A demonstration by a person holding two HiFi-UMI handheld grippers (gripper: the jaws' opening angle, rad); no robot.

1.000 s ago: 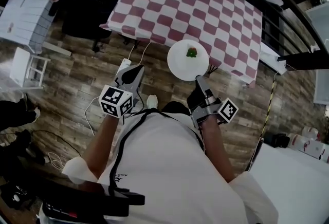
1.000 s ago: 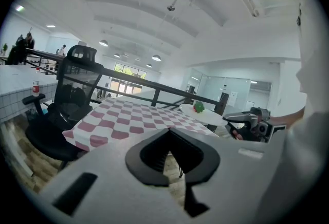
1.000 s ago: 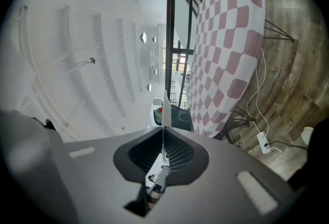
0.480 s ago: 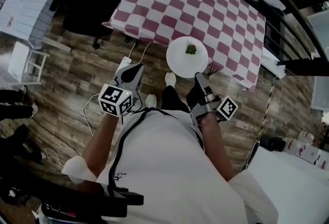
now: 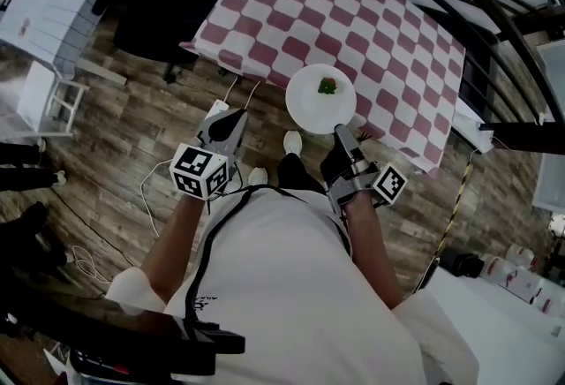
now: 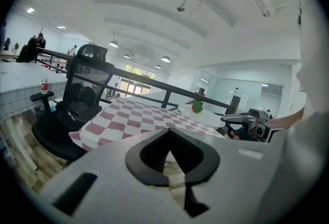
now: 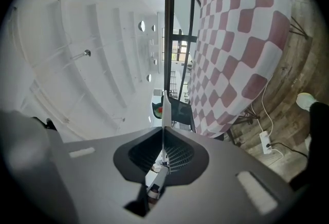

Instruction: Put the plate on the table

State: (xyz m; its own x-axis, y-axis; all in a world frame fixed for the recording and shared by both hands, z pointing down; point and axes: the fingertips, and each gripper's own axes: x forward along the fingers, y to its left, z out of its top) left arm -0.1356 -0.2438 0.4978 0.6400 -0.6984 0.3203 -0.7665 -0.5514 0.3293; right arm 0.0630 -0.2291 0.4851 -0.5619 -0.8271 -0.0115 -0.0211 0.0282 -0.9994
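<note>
Plate (image 5: pixel 309 106), white and round, shows in the head view across the near edge of the bench (image 5: pixel 353 26), which carries a red-and-white checked cloth; part of the plate is over the cloth, part over the wooden floor (image 5: pixel 132 136). A small green item (image 5: pixel 327 86) with a touch of red sits on its far half. The right claw (image 5: pixel 340 134) is clamped on the plate's near rim. The left claw (image 5: pixel 231 120) hangs well apart from the plate, over the floor, with a white power strip (image 5: pixel 216 109) under it. A black chair (image 5: pixel 163 3) stands at the bench's left corner.

From the left gripper view, the left claw (image 6: pixel 168 130) has its tips pressed together with nothing between them. Past it lie the checked bench (image 6: pixel 136 115) and the chair (image 6: pixel 82 92); the green item (image 6: pixel 198 107) shows beyond, and the right claw (image 6: pixel 241 117) comes in from the right.

From the right gripper view, the plate (image 7: pixel 164 110) is seen edge-on as a thin line running up from between the jaws, and the right claw (image 7: pixel 163 128) is closed tight on its rim. The green item (image 7: pixel 158 110) shows just left of that line, the checked cloth (image 7: pixel 236 38) to the right.
</note>
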